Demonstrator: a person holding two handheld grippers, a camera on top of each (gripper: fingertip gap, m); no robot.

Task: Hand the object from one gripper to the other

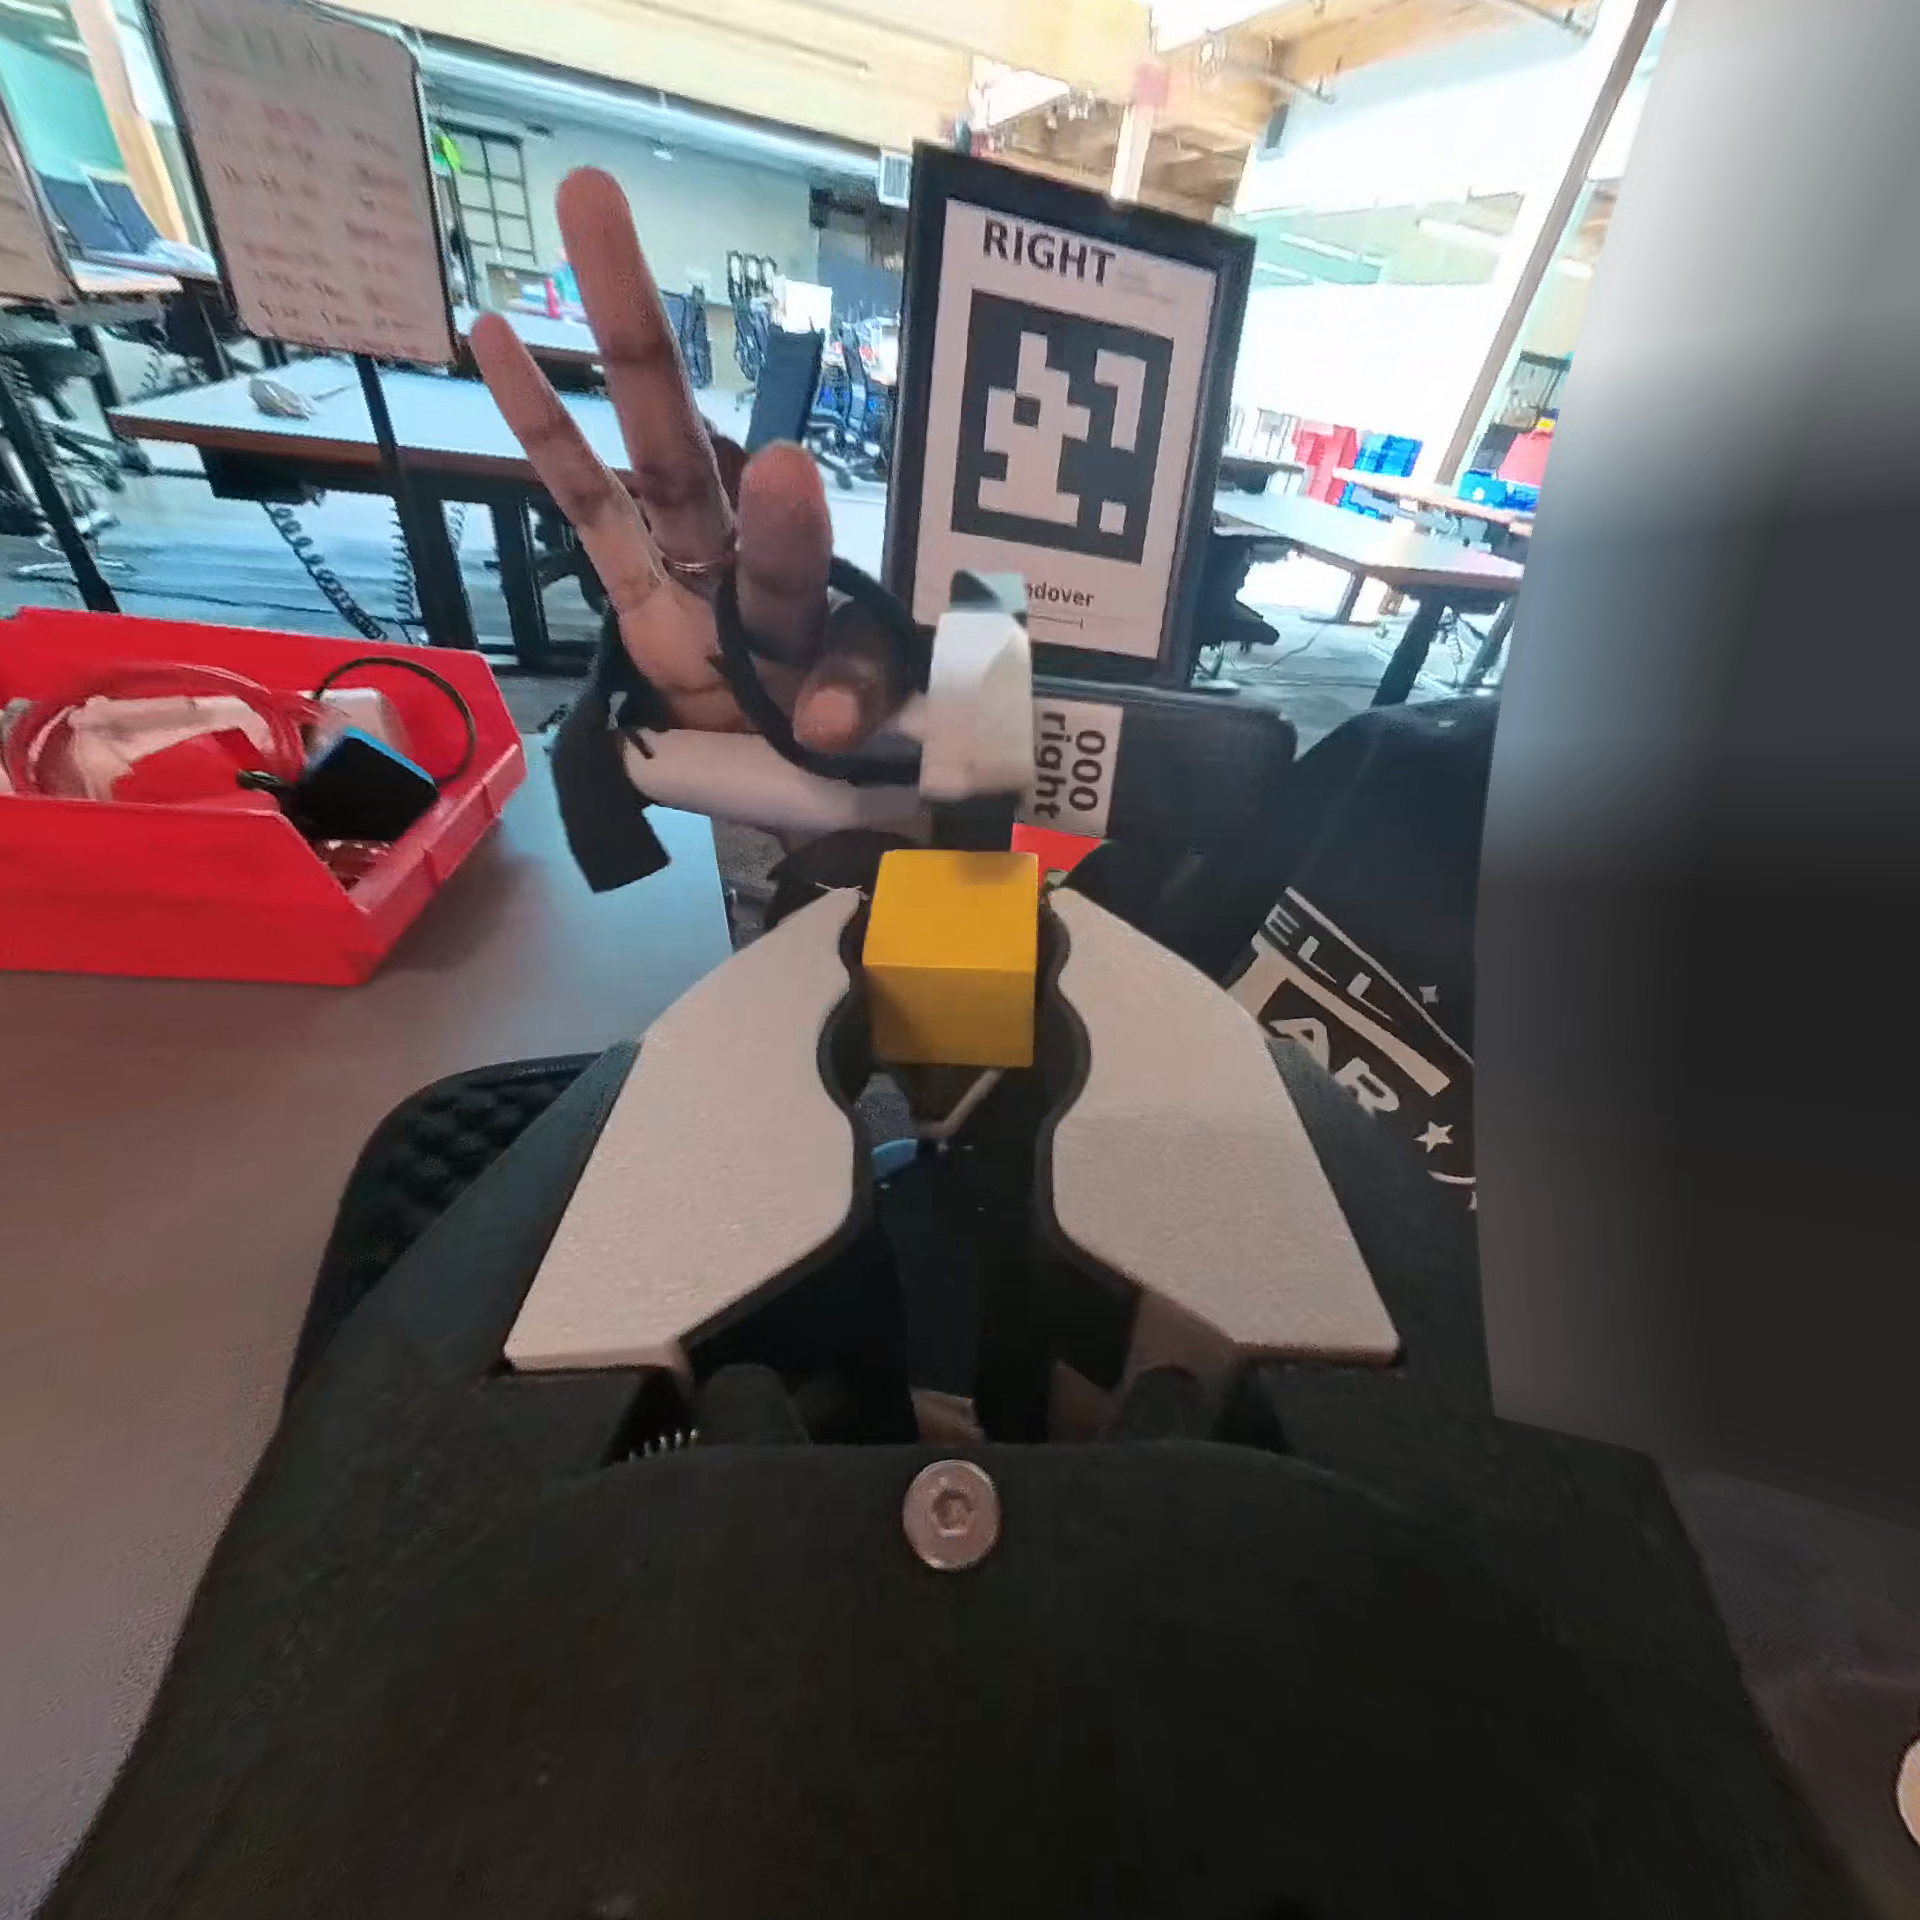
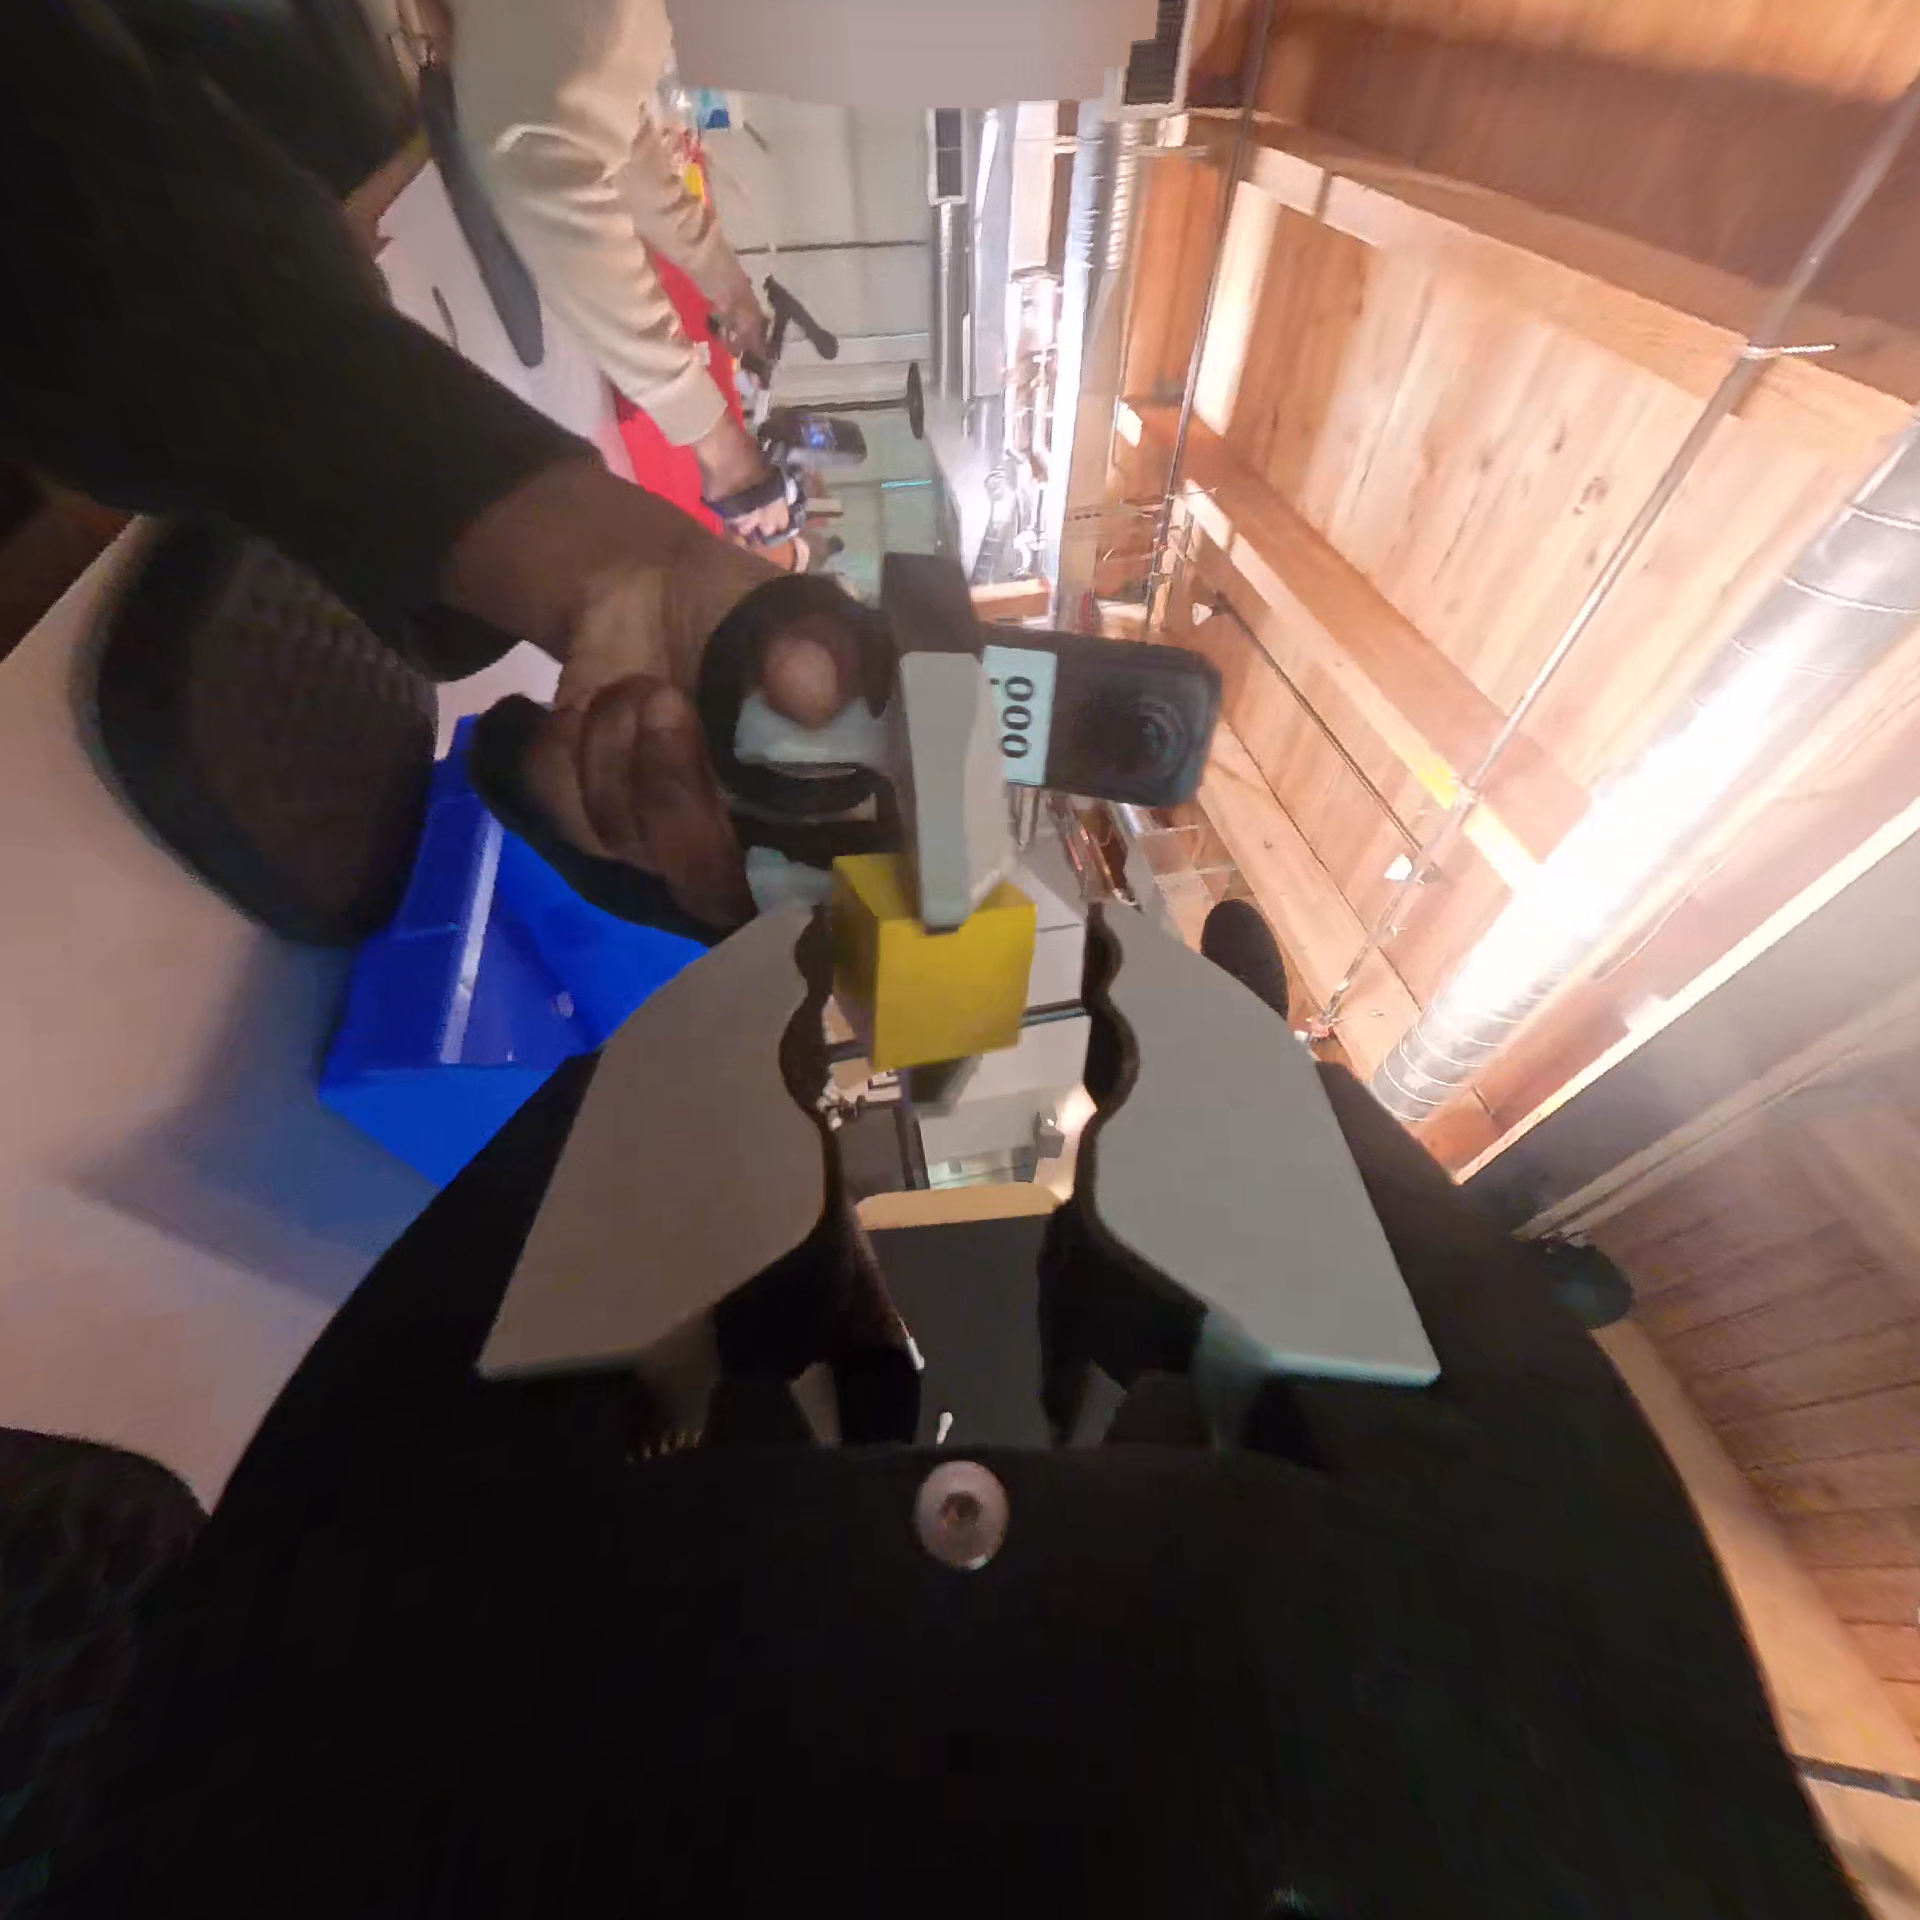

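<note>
A yellow cube (image 1: pixel 951 966) sits between the white fingers of my left gripper (image 1: pixel 951 914), which is shut on it and holds it above the table. My right gripper (image 2: pixel 951 935) is rolled sideways and open around the same cube (image 2: pixel 935 987), with a gap at its right finger. In the right wrist view one finger (image 2: pixel 940 790) of the left gripper lies across the cube's top. In the left wrist view a white finger (image 1: pixel 977 696) of the right gripper shows just behind the cube, held by a hand (image 1: pixel 644 468) with fingers spread.
A red bin (image 1: pixel 208 894) with cables and small parts stands on the dark table (image 1: pixel 208 1195) to the left. A framed marker card (image 1: pixel 1070 416) stands behind the cube. A blue bin (image 2: pixel 468 987) and a person in a beige top (image 2: pixel 592 208) show in the right wrist view. The tips of both grippers are at nearly the same place.
</note>
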